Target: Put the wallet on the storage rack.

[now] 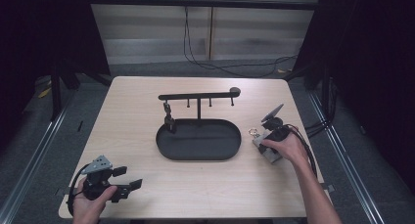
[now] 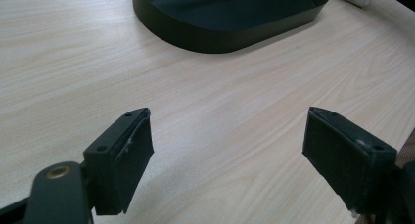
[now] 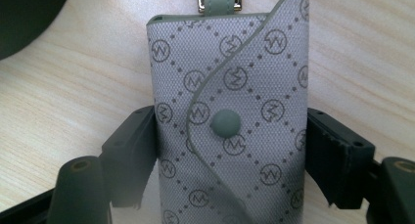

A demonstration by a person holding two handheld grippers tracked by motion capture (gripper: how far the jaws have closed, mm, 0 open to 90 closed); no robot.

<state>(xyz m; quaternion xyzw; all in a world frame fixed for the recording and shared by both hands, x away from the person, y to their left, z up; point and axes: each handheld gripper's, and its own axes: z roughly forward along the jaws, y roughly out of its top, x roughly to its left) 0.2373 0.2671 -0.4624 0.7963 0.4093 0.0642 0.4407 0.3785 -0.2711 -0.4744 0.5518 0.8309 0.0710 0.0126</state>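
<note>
The right gripper (image 3: 230,150) straddles the grey key pouch (image 3: 230,111) — jaws at both long edges, probably clamped. The left gripper (image 2: 227,150) gapes empty, well apart.

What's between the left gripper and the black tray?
Bare tabletop. The left gripper view shows plain wood from the left gripper's open jaws up to the black tray; the high view agrees.
</note>
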